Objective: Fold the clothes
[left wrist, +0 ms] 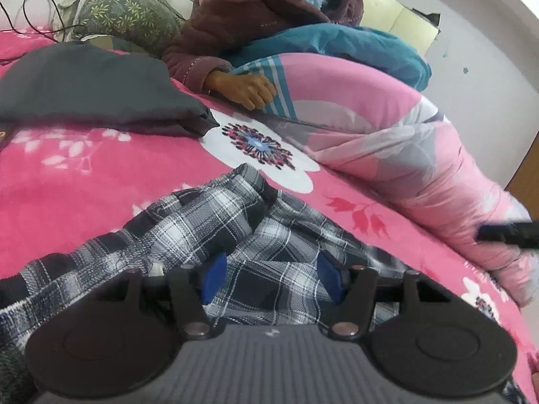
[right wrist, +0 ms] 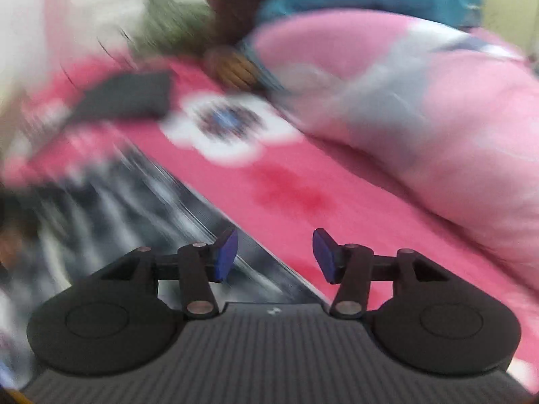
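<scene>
A black-and-white plaid garment (left wrist: 209, 222) lies crumpled on the pink flowered bedsheet (left wrist: 84, 181). My left gripper (left wrist: 271, 277) has its blue pads wide apart with plaid cloth bunched between them, not clamped. In the blurred right wrist view, my right gripper (right wrist: 274, 256) is open and empty above the sheet (right wrist: 289, 195), just right of the plaid garment's edge (right wrist: 134, 208). A folded dark grey garment (left wrist: 97, 91) lies at the back left; it also shows in the right wrist view (right wrist: 128, 99).
A person in a purple jacket (left wrist: 269, 10) sits at the head of the bed, hand (left wrist: 246, 89) on the sheet. A rolled pink quilt (left wrist: 421, 155) runs along the right. A green patterned pillow (left wrist: 124, 10) and a black cable (left wrist: 40, 10) are at the back left.
</scene>
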### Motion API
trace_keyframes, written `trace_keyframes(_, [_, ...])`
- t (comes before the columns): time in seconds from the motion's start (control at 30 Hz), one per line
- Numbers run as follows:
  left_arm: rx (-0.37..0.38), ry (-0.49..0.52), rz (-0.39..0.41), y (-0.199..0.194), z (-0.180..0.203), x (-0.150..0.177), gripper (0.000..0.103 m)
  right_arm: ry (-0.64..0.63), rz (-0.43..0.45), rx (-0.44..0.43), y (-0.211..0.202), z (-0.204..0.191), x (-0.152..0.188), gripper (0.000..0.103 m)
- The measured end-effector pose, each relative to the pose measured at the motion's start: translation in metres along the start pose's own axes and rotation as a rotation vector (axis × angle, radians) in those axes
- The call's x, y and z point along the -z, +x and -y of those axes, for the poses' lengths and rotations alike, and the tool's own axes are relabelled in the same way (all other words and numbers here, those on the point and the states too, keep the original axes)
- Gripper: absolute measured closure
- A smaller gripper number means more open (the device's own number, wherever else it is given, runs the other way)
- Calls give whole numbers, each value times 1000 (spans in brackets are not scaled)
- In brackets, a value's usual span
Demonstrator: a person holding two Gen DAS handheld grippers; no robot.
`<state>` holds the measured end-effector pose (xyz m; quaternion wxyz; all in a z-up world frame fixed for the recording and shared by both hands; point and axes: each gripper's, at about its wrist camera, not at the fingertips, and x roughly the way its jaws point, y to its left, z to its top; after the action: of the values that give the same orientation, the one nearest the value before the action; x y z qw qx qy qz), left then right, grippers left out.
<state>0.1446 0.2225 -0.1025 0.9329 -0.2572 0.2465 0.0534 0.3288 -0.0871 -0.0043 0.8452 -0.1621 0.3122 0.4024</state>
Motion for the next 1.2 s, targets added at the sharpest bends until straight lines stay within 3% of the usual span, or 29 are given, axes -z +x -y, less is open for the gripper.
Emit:
trace_keyframes(0.07, [5, -5, 6, -1, -2, 0, 42, -9, 35, -131, 35, -23, -23, 53])
trace_keyframes(0.13, [11, -10, 12, -2, -4, 1, 42, -33, 9, -252, 85, -49, -43, 52])
trace_keyframes(0.3, [6, 7, 2, 0, -6, 3, 43, -124, -152, -374, 193, -106, -65, 52])
trace_keyframes(0.4, [10, -9, 0, 0, -12, 1, 46, -103, -198, -431, 218, -114, -63, 54])
trace_keyframes(0.47, [14, -16, 1, 0, -16, 0, 47, -31, -192, -489, 222, -110, -62, 80])
trace_keyframes(0.57, [14, -18, 7, -2, -18, -2, 48, -34, -128, -463, 211, -118, -59, 89])
trace_keyframes(0.73, [48, -39, 65, -19, -23, -5, 43, -24, -11, -385, 190, -123, -66, 91])
trace_keyframes(0.93, [96, -2, 107, -68, -28, 1, 37, 53, 5, -329, 205, -119, -64, 91])
trace_keyframes(1.07, [-56, 68, 140, -117, -40, 10, 37, 82, 23, -311, 203, -120, -62, 91])
trace_keyframes(1.2, [-145, 36, 132, -132, -58, 11, 29, 85, 39, -277, 193, -123, -63, 91])
